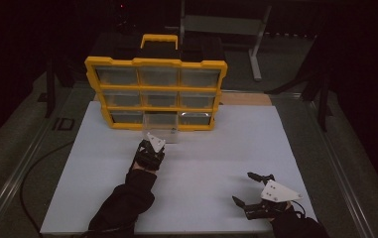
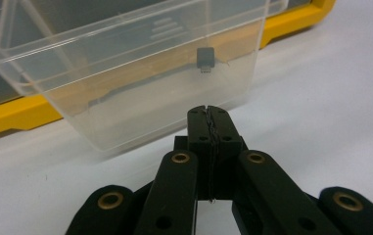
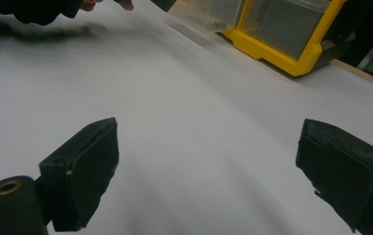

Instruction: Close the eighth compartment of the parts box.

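A yellow-framed organiser (image 1: pixel 93 74) with clear drawers stands at the back of the white board. Its bottom middle drawer (image 1: pixel 160 128) is pulled out toward me. In the left gripper view that clear drawer (image 2: pixel 125 93) is right ahead, with a small grey block (image 2: pixel 205 58) inside it. My left gripper (image 1: pixel 156 144) sits just short of the drawer's front wall. Its jaws are shut, pressed flat together (image 2: pixel 207 115) with nothing between them. My right gripper (image 1: pixel 250 188) rests near the board's front right, open and empty (image 3: pixel 208 161).
The white board (image 1: pixel 216 148) covers the table between the organiser and me. A black cable (image 1: pixel 28 173) loops on the grey surface at left. A metal stand (image 1: pixel 256 44) is behind the organiser at right. A corner of the organiser (image 3: pixel 291 44) is far ahead in the right gripper view.
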